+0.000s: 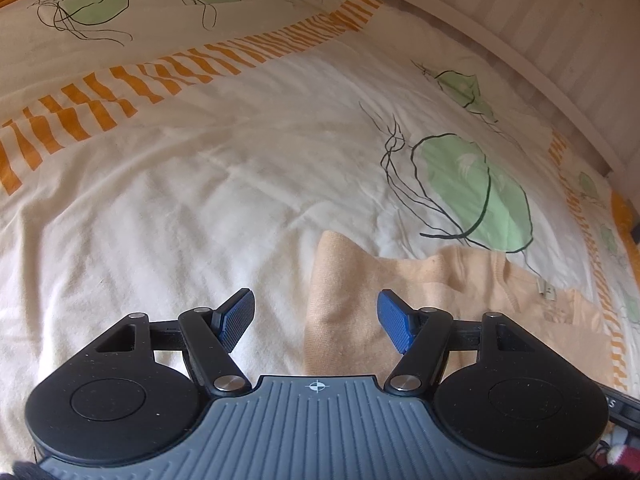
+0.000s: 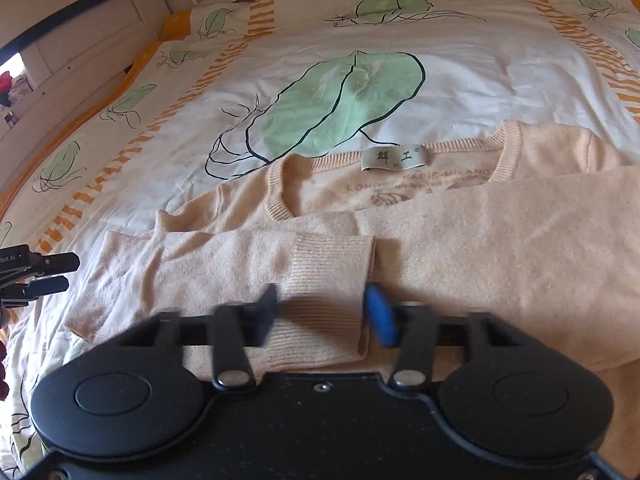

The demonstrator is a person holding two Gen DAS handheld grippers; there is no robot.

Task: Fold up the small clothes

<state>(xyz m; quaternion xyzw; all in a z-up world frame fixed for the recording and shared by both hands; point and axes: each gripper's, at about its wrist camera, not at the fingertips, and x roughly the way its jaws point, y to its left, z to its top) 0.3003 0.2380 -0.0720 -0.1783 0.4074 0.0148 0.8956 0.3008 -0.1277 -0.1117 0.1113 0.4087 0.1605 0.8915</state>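
A small peach knit sweater (image 2: 500,232) lies flat on the bed, collar and label (image 2: 394,159) facing away from me. One sleeve is folded across the body, and its ribbed cuff (image 2: 332,280) lies between the jaws of my right gripper (image 2: 324,314), which stands open around it. My left gripper (image 1: 316,320) is open and empty, hovering over the sweater's left edge (image 1: 344,300). It also shows at the left edge of the right wrist view (image 2: 48,272).
The bed is covered by a white duvet (image 1: 200,200) with green leaf prints and orange striped bands. A white headboard or wall (image 1: 520,40) runs along the far side. A white bed frame (image 2: 80,40) stands at far left.
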